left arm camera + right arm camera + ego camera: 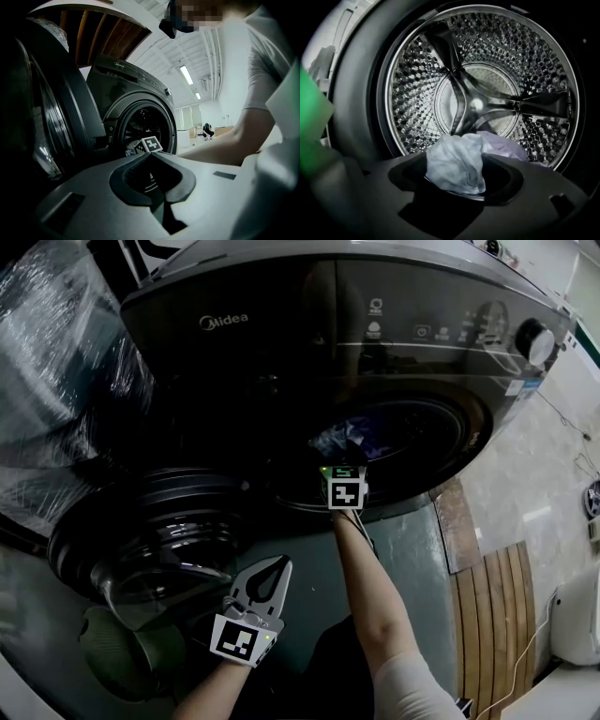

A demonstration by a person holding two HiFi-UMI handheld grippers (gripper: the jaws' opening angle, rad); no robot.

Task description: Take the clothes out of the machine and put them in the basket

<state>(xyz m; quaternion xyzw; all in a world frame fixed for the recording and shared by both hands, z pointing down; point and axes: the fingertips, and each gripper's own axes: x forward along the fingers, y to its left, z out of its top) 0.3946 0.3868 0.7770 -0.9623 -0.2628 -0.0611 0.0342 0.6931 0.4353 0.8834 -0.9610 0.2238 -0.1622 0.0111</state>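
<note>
A dark grey front-loading washing machine [281,324] stands with its round door [141,531] swung open to the left. My right gripper [343,454] is at the mouth of the drum [487,70], below its marker cube [345,489]. In the right gripper view the right gripper [456,160] is closed on a bunched pale blue cloth [457,168]. A lilac cloth [508,146] lies just behind it in the drum. My left gripper [283,563] hangs in front of the door, lower down. Its jaws meet at the tips [150,153] with nothing between them.
A dark green container-like thing [122,643] sits low on the left under the door. A plastic-wrapped bulk [56,381] stands left of the machine. Wooden slats [487,596] and a white cable [525,652] lie on the floor at the right.
</note>
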